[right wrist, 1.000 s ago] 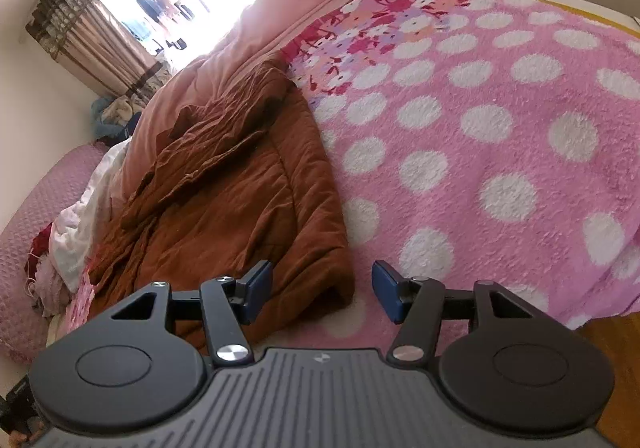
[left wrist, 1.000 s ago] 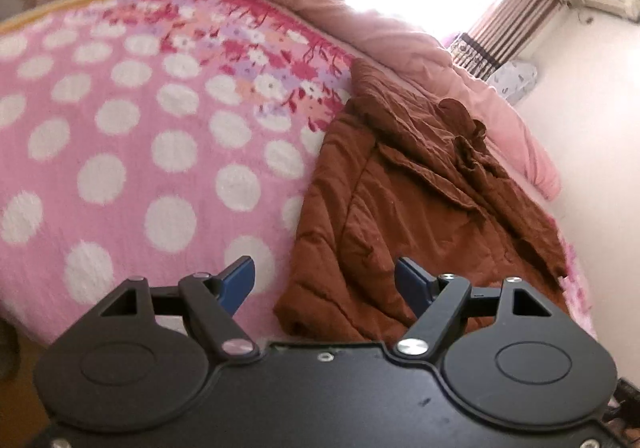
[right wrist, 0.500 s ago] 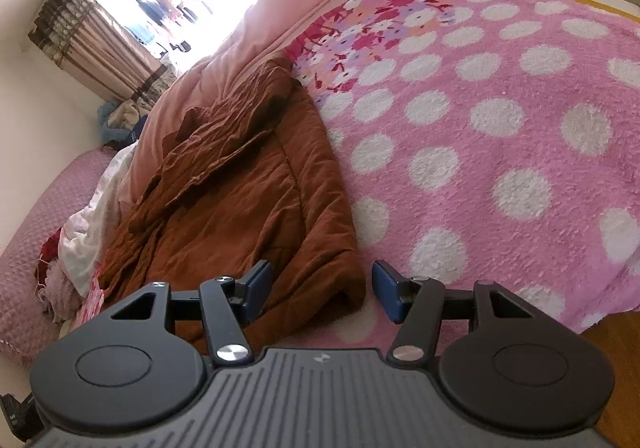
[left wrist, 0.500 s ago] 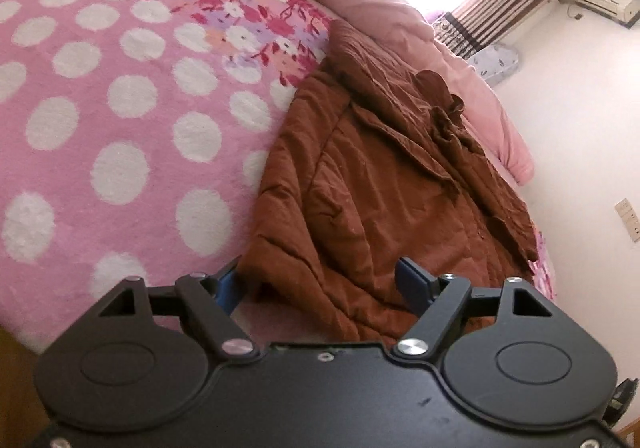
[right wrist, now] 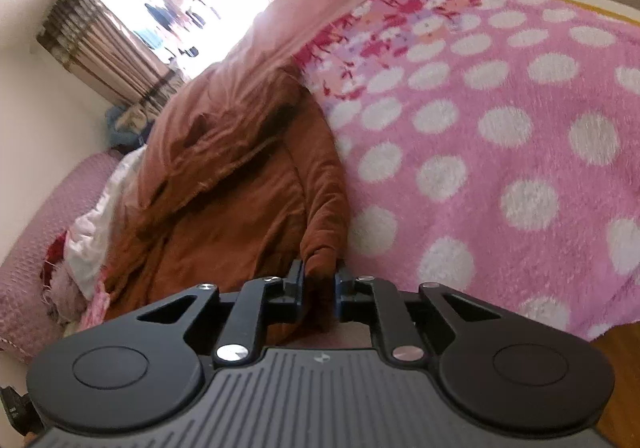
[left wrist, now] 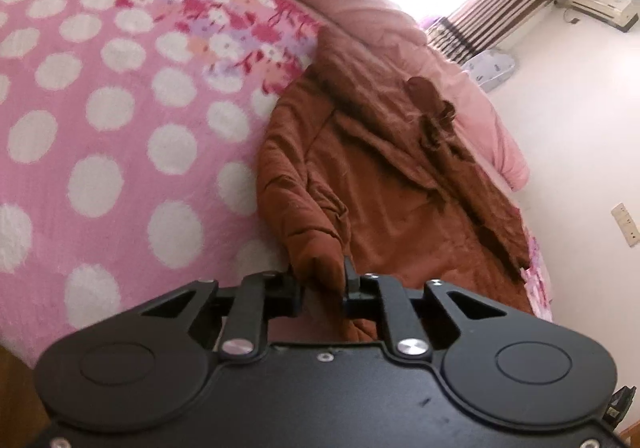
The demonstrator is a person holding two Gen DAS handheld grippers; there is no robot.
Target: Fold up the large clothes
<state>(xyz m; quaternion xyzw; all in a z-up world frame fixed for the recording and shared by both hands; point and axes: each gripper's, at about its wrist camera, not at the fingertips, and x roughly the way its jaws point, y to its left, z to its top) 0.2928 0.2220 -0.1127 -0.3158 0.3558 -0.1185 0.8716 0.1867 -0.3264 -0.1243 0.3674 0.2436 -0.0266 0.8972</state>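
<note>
Both grippers [left wrist: 320,280] [right wrist: 319,280] — clamped on coat [left wrist: 400,200]

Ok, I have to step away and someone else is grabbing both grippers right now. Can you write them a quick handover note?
Left gripper: shut on the near hem of the brown coat.
Right gripper: shut on a bunched near corner of the same coat.
The coat lies lengthwise on the bed, along the edge of the pink polka-dot blanket, collar end toward the window, rumpled and not yet folded.
Done: both near-edge grips taken.
Left: probably lift and carry the hem toward the collar, then smooth and finish folding.
</note>
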